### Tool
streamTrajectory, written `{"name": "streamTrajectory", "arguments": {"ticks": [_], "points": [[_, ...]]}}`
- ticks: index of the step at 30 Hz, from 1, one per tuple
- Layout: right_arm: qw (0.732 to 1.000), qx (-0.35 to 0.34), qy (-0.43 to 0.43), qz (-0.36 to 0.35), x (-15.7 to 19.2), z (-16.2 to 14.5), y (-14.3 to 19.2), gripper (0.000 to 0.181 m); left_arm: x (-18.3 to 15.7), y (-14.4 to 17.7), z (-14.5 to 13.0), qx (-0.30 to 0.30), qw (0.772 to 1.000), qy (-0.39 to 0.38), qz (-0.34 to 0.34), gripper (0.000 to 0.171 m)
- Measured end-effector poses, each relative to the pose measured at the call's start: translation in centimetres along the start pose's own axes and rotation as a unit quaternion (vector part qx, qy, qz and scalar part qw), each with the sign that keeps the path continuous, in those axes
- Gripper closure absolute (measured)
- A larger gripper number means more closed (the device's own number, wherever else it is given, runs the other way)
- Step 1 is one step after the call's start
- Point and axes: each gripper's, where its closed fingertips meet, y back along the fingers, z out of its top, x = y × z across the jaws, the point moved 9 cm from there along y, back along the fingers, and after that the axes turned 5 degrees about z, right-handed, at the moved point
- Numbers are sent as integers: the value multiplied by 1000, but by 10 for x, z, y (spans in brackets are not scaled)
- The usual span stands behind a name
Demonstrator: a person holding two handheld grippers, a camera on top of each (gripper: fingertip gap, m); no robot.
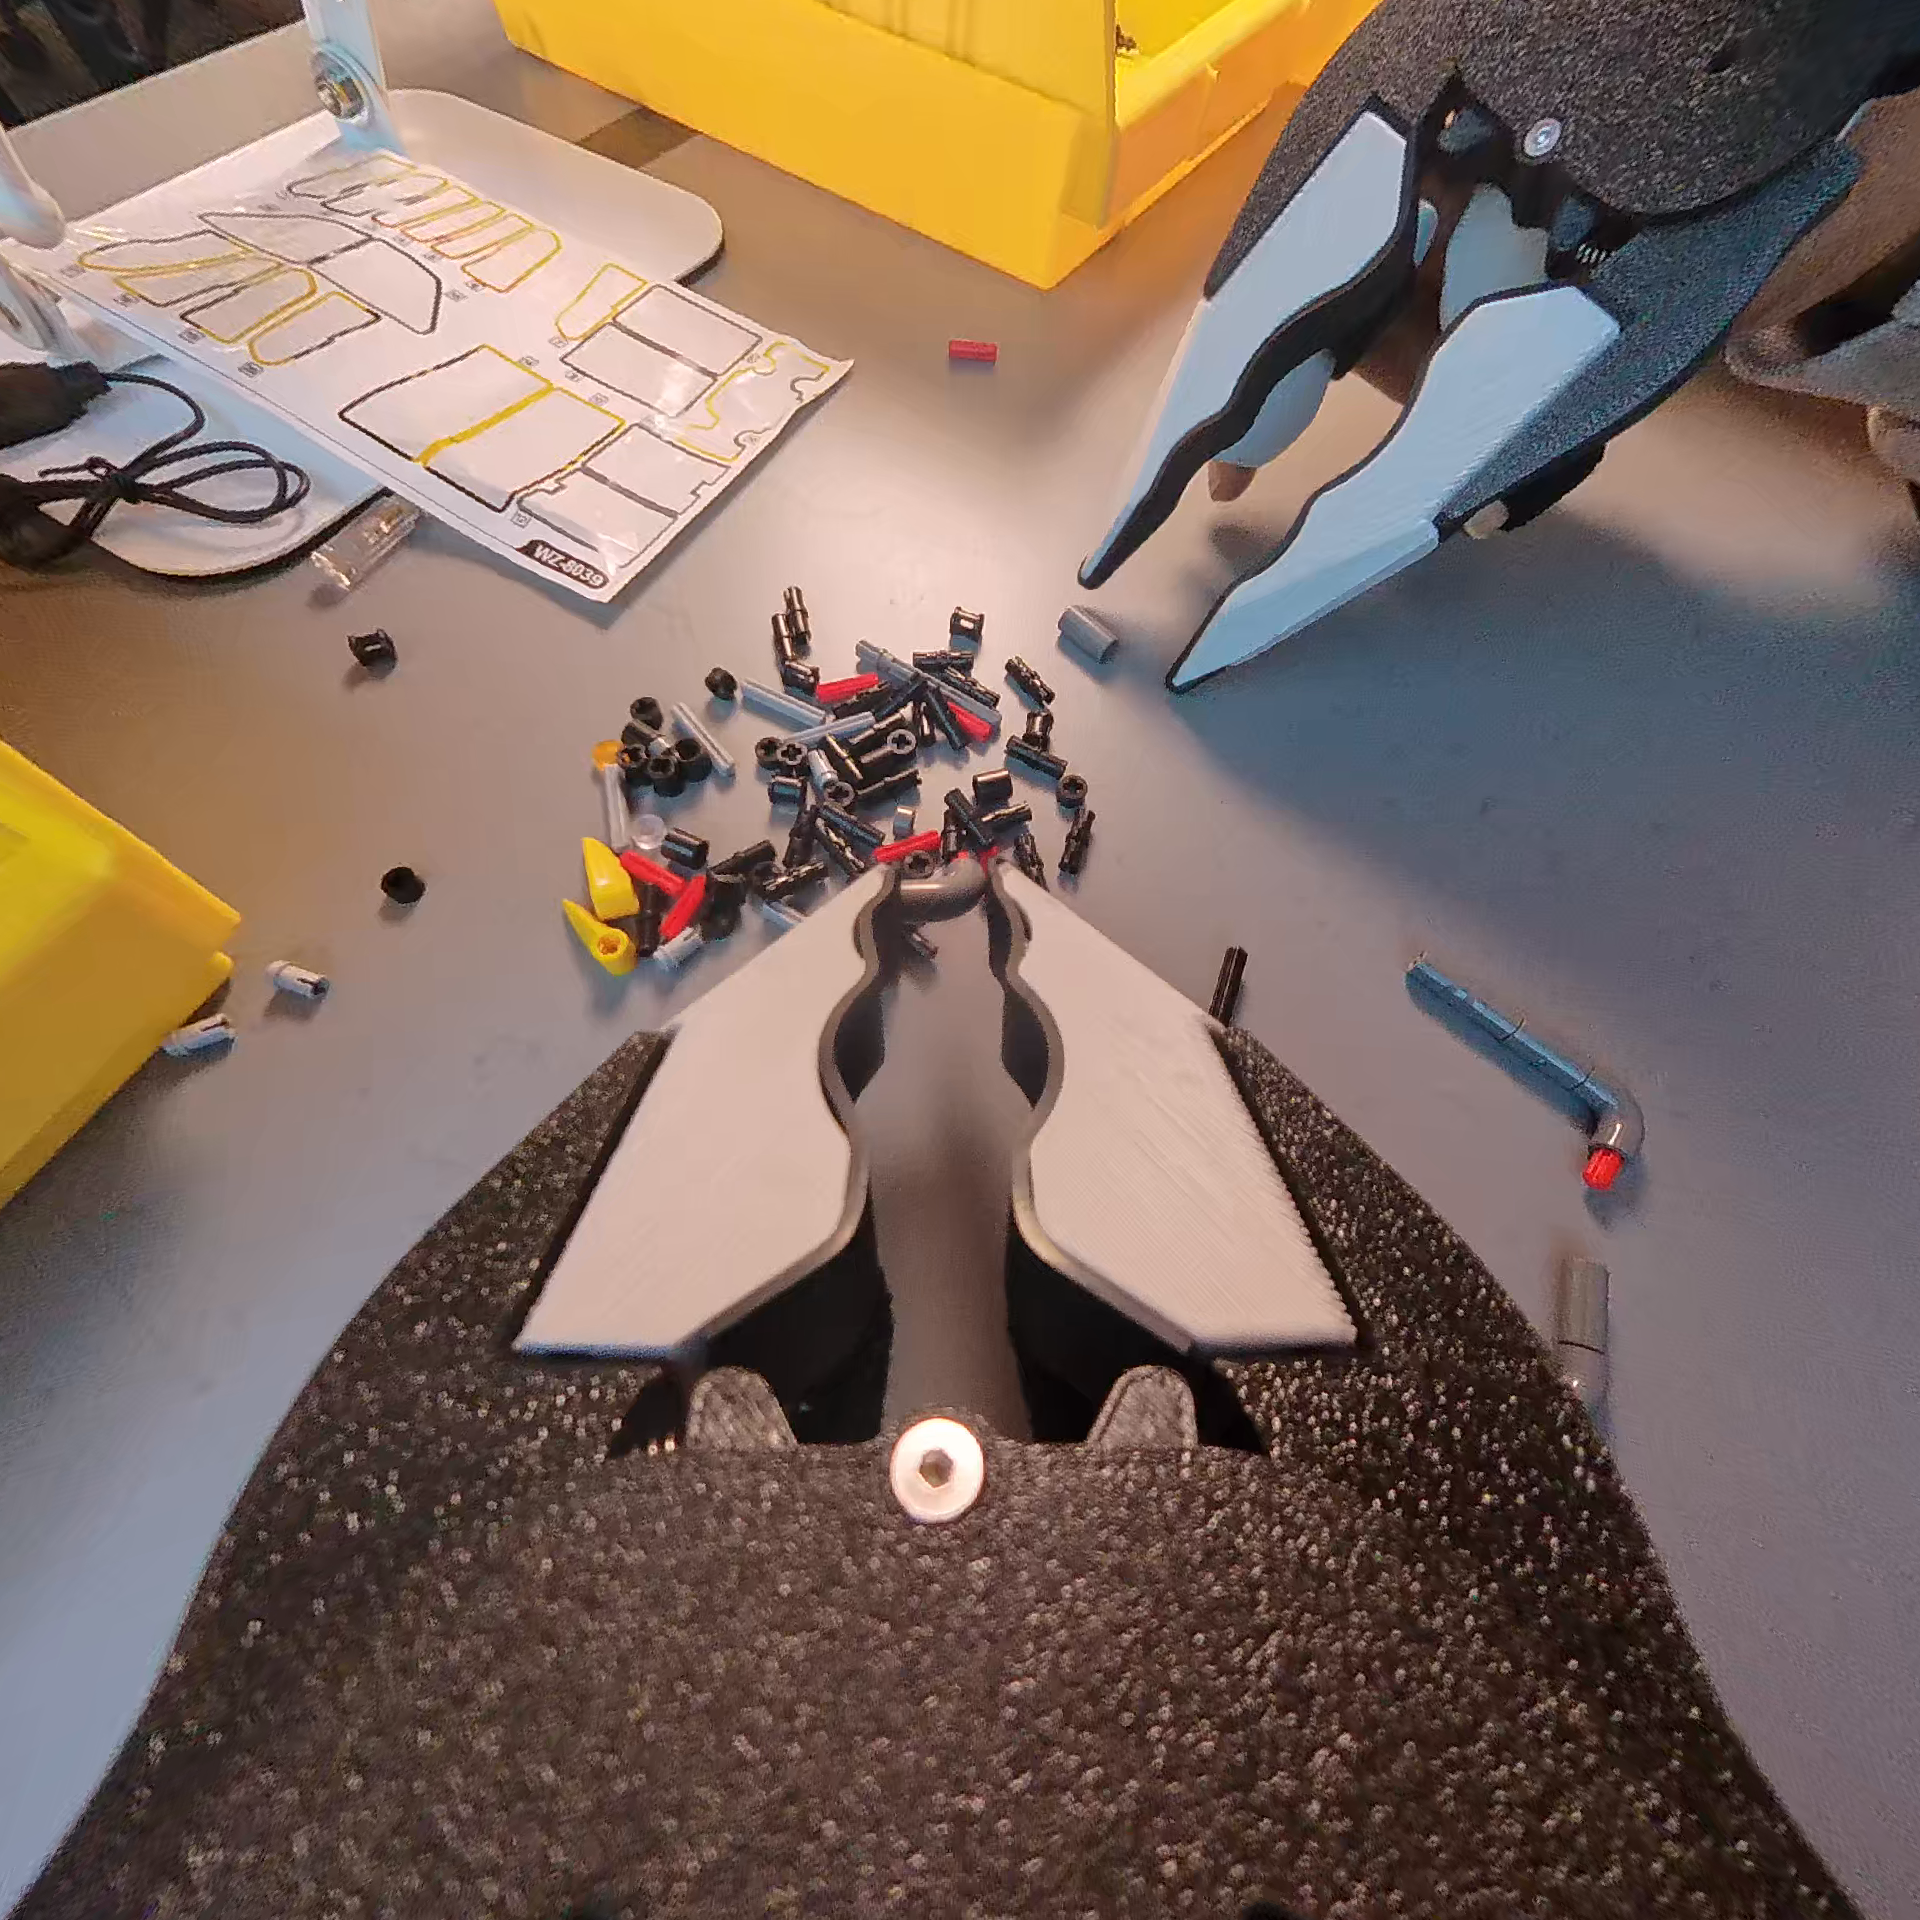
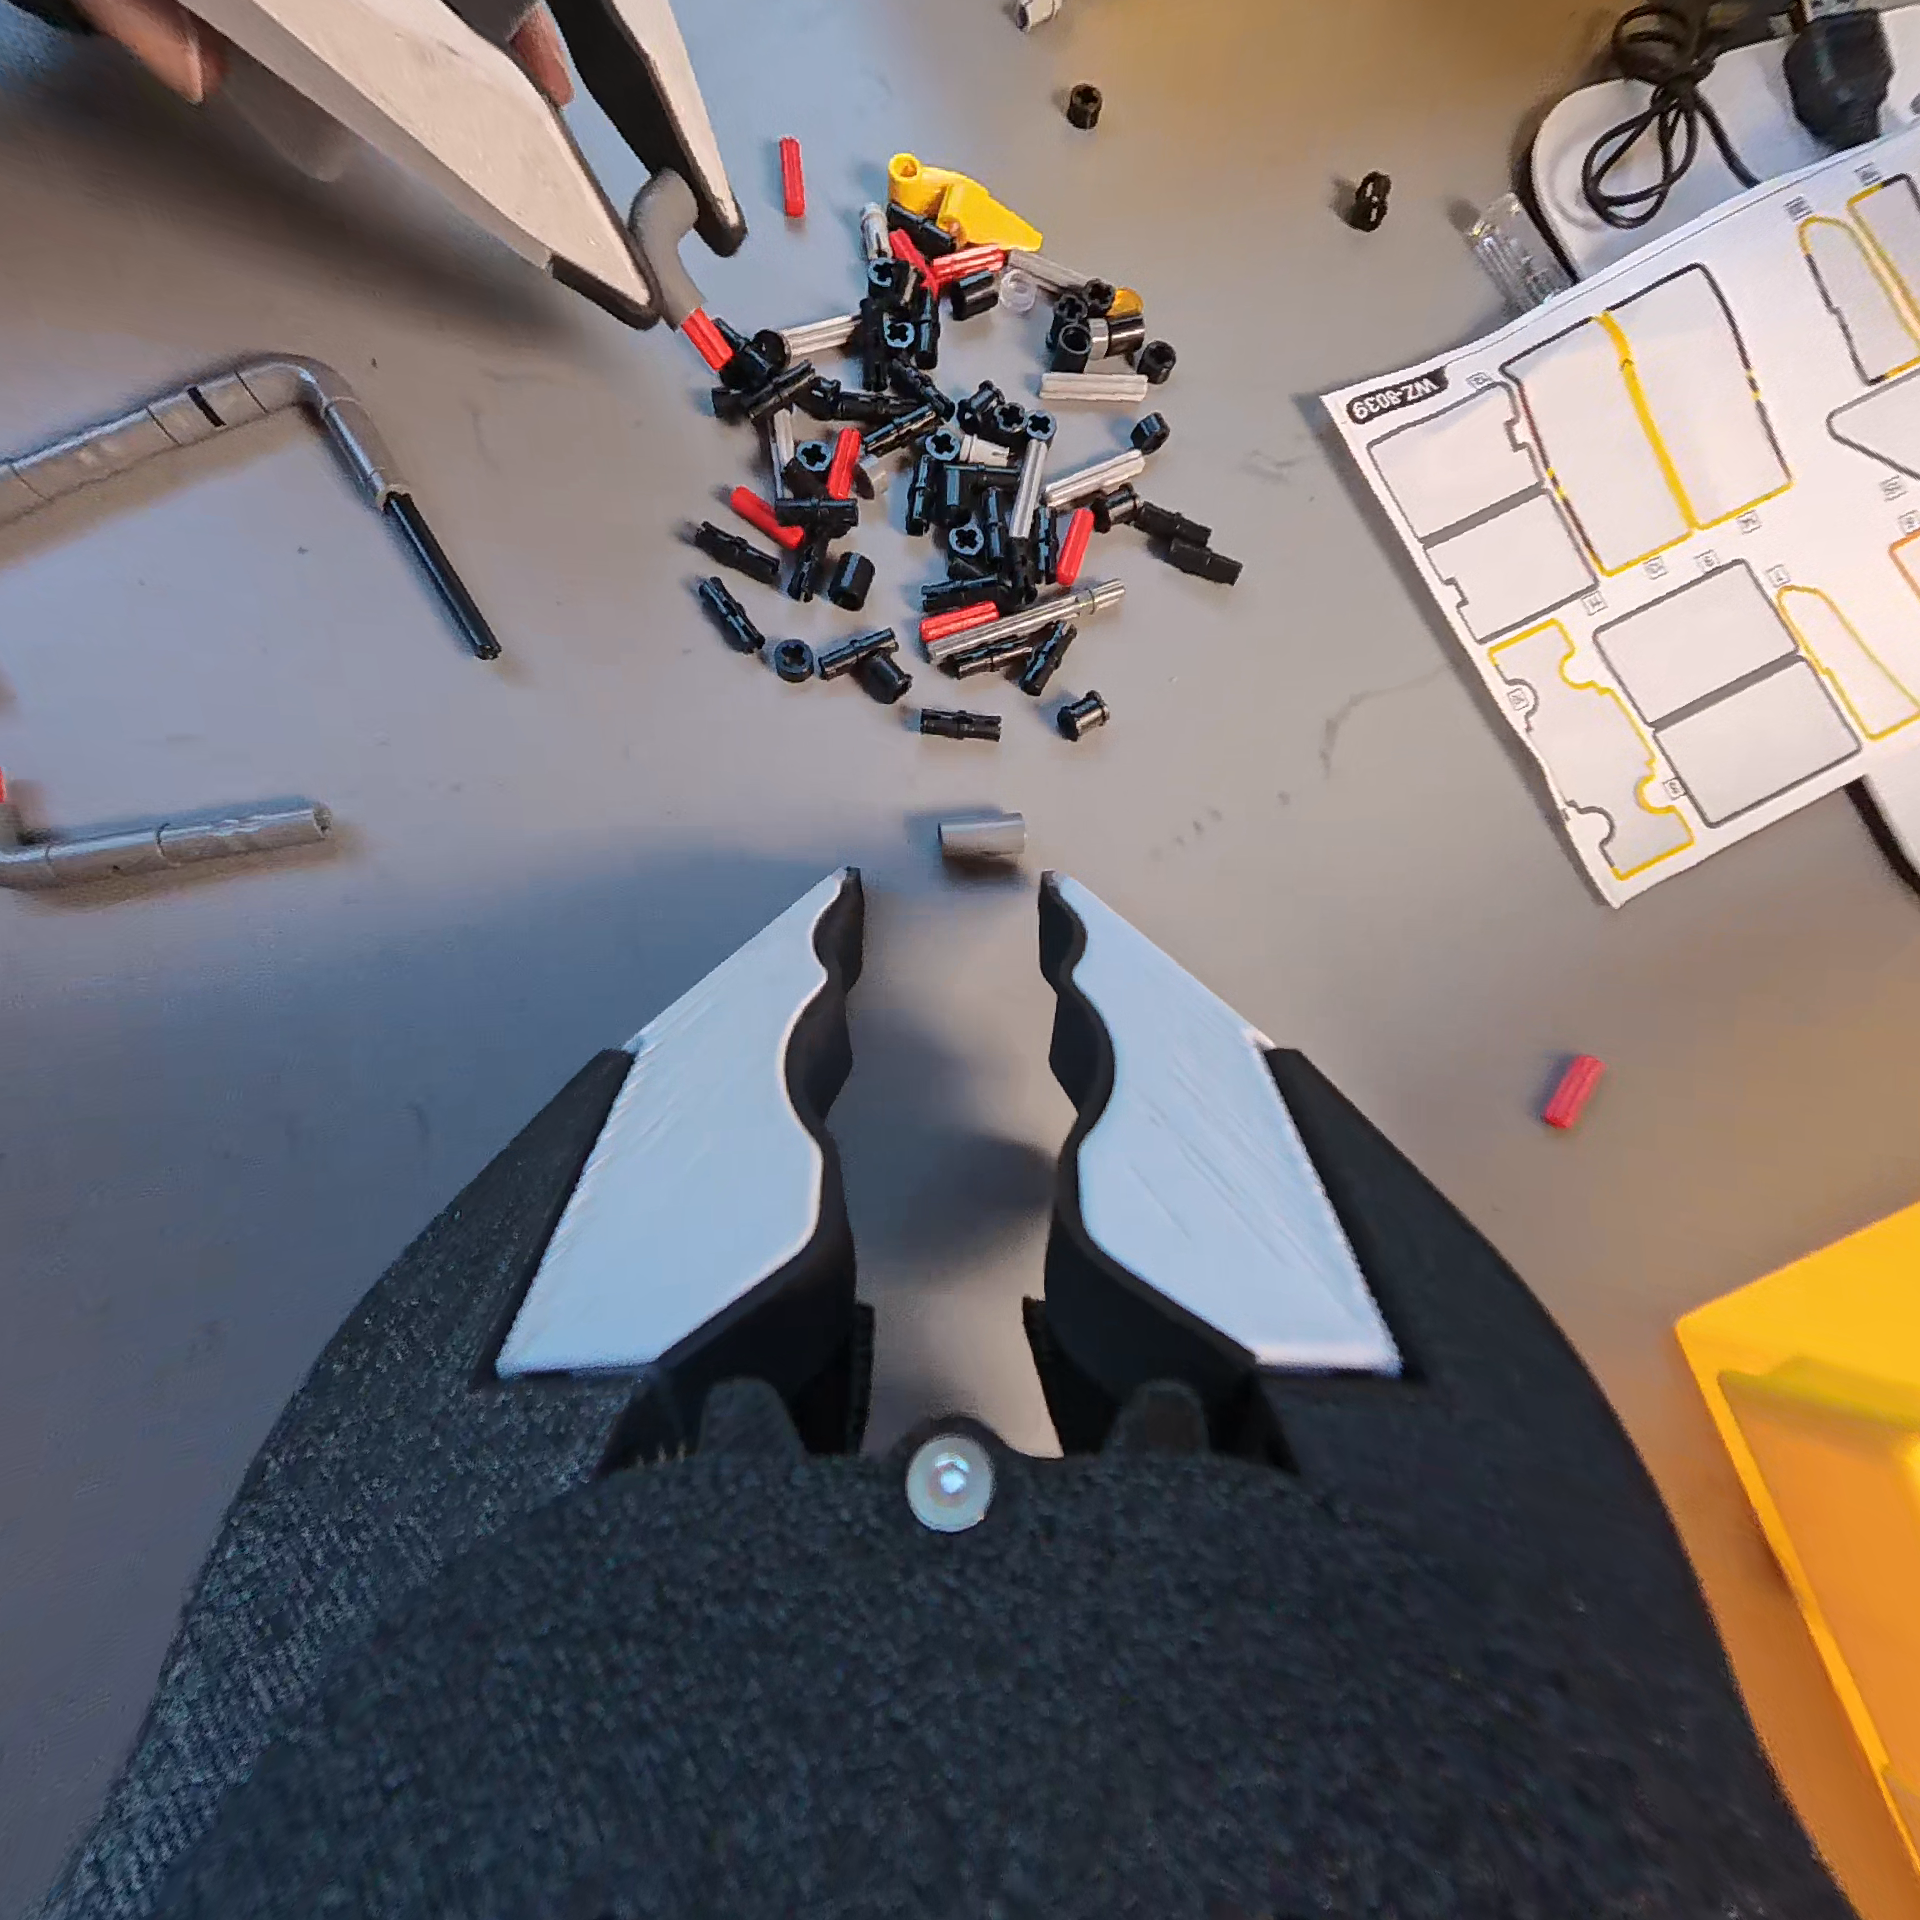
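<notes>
The left gripper was closed on a small grey elbow connector, pinched between its fingertips at the near edge of a heap of small parts. In the right wrist view the same connector showed a red pin pushed into its lower end, and that pin reached down to the black pieces at the heap's far left. The heap lay on a grey table and was mostly black pins and bushes, with some red pins, grey axles and two yellow pointed pieces on its left side. The right gripper stood with its jaws parted and nothing between them, its tips just near of a short grey sleeve that lay alone on the table, apart from the heap. A sticker sheet outlined in black and yellow lay far left of the heap, partly over a white stand base with a coiled black cable on it. Yellow bins sat at the far edge and at the left. A grey bent rod assembly with a red end lay to the right of the left gripper, and a lone red pin lay far off near the yellow bin.
</notes>
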Motion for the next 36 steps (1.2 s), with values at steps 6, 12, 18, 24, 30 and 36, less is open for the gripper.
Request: {"name": "streamTrajectory", "arguments": {"ticks": [6, 12, 18, 24, 30, 36], "points": [[999, -14, -22, 26, -8, 7, -10, 149, -2, 0, 1, 0, 1000, -1, -9, 156], [999, -23, -17, 34, -5, 8, -13, 167, -4, 0, 1, 0, 1000, -7, -6, 156], [999, -47, 3, 13, 0, 11, 6, 167, -2, 2, 1, -10, 1000, -4, 7, 156], [903, -317, -55, -284, -46, 31, 107, 167, -3, 0, 0, -4, 1000, -10, 9, 156], [831, -297, -176, -435, -93, -18, 120, 167, -9, -3, 0, 5, 1000, -31, 3, 156], [850, -211, -226, -425, -107, -40, 94, 167, -10, -3, 0, 5, 999, -36, 7, 156]]}}
